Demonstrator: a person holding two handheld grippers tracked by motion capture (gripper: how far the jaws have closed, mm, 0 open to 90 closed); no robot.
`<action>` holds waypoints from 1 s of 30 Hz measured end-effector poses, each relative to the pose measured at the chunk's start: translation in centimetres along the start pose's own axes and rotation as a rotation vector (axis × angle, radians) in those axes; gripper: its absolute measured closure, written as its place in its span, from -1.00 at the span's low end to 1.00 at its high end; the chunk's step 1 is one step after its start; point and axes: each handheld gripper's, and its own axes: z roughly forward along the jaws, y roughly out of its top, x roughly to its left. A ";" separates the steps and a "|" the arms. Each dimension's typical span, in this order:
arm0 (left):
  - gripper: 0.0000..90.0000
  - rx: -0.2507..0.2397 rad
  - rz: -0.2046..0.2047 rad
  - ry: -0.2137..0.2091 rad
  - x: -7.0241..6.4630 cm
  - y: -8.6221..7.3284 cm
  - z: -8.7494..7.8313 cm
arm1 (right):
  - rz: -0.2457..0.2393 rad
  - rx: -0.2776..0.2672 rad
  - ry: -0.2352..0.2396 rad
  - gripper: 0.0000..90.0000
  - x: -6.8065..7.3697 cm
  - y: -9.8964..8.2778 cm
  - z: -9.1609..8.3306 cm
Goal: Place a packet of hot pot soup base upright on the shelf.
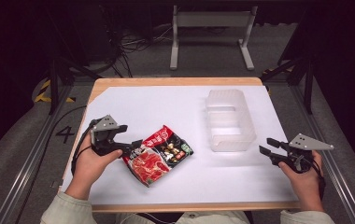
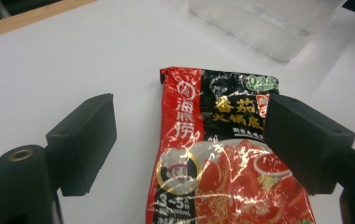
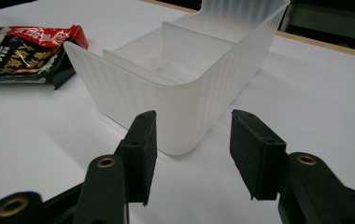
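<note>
Fingers [image 2: 87, 140] of the left gripper [image 1: 131, 147] stand spread around the red packet [image 1: 159, 154], lower centre; the right gripper [image 1: 265, 145] fingers [image 3: 140, 149] gape before the clear bin [image 1: 229, 119].

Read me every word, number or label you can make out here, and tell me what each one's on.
"海底捞": red strip of the red and black plastic food packet.
"番茄火锅底": gold, on its black part; last characters hidden by a jaw.
"3~5": near its bottom.
Green badge: too blurred.
"4": grey floor, left of the table.
</note>
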 end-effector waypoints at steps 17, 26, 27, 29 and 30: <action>-0.53 0.025 -0.022 -0.022 2.7 2.8 3.8 | -0.002 0.007 -0.002 0.16 -0.2 -0.6 -0.2; -0.33 0.013 -0.035 -0.056 4.4 3.6 6.2 | -0.008 0.013 -0.012 0.15 0.0 -0.7 -0.2; -0.32 0.019 -0.043 -0.075 4.4 3.8 6.6 | -0.009 0.010 -0.011 0.15 0.0 -0.8 -0.1; -0.33 0.014 -0.050 -0.086 4.3 4.0 6.8 | -0.011 0.003 -0.012 0.15 0.0 -0.8 -0.1; -0.33 0.018 -0.047 -0.090 4.3 4.1 6.9 | -0.011 0.003 -0.012 0.15 0.0 -0.8 -0.1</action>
